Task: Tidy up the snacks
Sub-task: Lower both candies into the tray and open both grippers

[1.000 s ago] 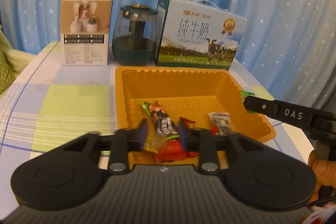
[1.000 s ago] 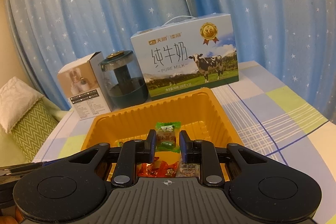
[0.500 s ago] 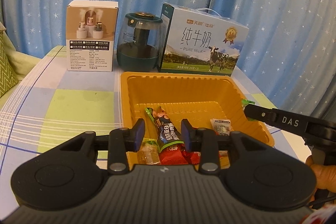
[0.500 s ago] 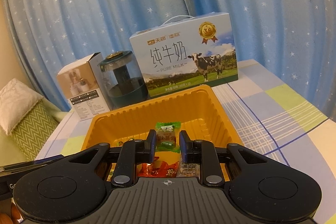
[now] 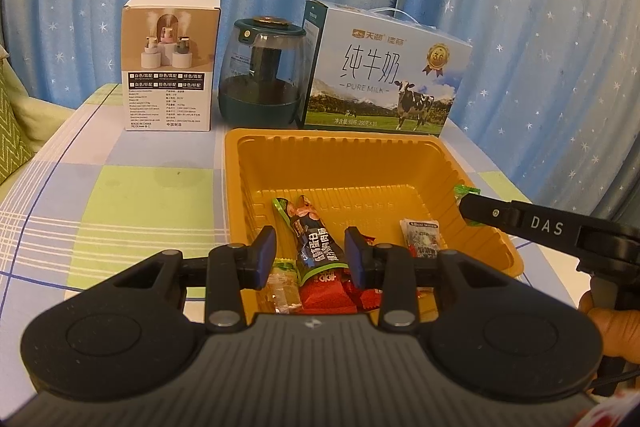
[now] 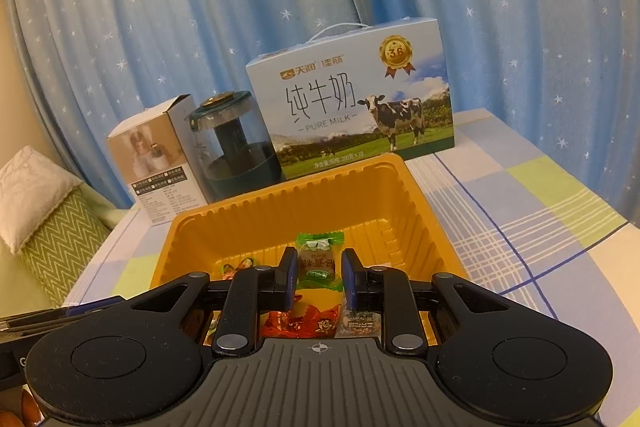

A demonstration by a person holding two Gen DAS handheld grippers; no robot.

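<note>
An orange plastic tray (image 5: 472,163) (image 6: 416,195) sits on the checked tablecloth and holds several wrapped snacks. My left gripper (image 5: 311,259) is open above the tray's near edge, with a dark snack bar (image 5: 316,247) and a red packet (image 5: 324,291) lying in the tray below it. My right gripper (image 6: 318,277) is shut on a green-wrapped candy (image 6: 318,259) and holds it over the tray; in the left wrist view it (image 5: 468,205) shows at the tray's right rim. A small white packet (image 5: 420,233) lies in the tray.
Behind the tray stand a white box (image 5: 170,67), a dark green jar (image 5: 262,75) and a pure milk carton (image 5: 380,79). A blue starred curtain hangs behind. A green zigzag pillow (image 6: 52,227) lies at the left. Checked tablecloth (image 5: 120,195) spreads left of the tray.
My left gripper opened wider and drew back slightly from the tray; the snack bar now lies in the tray. My right gripper has kept the green candy and barely moved.
</note>
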